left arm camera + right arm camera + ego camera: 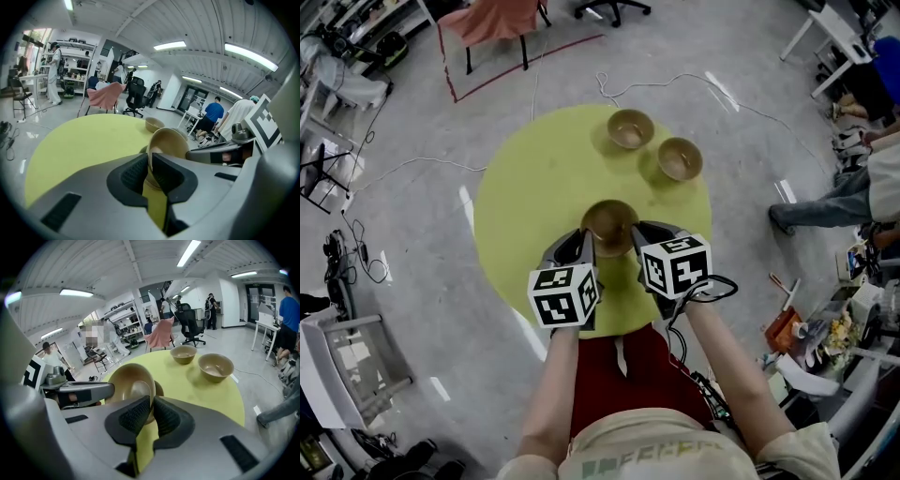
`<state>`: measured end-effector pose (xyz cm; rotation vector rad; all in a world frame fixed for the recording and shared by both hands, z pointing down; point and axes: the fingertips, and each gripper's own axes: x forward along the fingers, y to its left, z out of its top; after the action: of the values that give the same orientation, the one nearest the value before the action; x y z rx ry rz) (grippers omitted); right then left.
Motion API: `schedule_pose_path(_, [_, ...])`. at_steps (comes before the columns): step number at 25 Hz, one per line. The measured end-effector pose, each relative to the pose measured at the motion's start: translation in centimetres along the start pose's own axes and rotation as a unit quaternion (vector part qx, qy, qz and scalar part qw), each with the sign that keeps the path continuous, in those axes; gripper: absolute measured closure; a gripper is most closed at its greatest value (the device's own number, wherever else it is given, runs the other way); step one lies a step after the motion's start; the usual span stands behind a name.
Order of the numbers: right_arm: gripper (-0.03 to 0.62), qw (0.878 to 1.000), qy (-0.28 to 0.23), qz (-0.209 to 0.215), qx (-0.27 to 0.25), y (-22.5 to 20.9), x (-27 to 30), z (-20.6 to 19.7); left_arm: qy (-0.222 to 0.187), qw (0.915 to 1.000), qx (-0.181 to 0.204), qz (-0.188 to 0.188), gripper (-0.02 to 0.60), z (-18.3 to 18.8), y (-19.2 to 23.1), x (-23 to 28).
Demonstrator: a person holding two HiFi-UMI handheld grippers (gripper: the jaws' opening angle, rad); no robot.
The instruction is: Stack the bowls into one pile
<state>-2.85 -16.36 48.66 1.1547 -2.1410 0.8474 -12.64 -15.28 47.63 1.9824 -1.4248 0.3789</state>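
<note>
Two claws shared one brown bowl (609, 220) at the near side of the yellow counter (516, 197): the left claw (584, 236) pinched its left rim, the right claw (637, 231) its right rim. It looked rigid, light and smooth, so thin rim grips might slip. At the counter's far side sat the far-left bowl (630, 128) and the far-right bowl (680, 158).

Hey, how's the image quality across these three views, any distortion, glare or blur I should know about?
Head view: even light, soft shadows beside the far bowls on the yellow table, edges bent. Left gripper view: heavy fisheye, black round border, ceiling lights glaring white. Right gripper view: same fisheye, ceiling lines curving; the held bowl looks sharp.
</note>
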Motion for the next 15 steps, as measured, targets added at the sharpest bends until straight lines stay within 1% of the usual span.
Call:
schedule_pose_path(7, [0.540, 1.000, 0.009, -0.003, 0.006, -0.6, 0.8, -0.8, 0.013, 0.9999, -0.002, -0.001, 0.535, -0.9, 0.3, 0.9])
schedule_pose_path(15, [0.540, 1.000, 0.014, -0.008, 0.007, -0.8, 1.3, -0.9, 0.021, 0.9998, 0.003, 0.007, 0.535, -1.0, 0.4, 1.3])
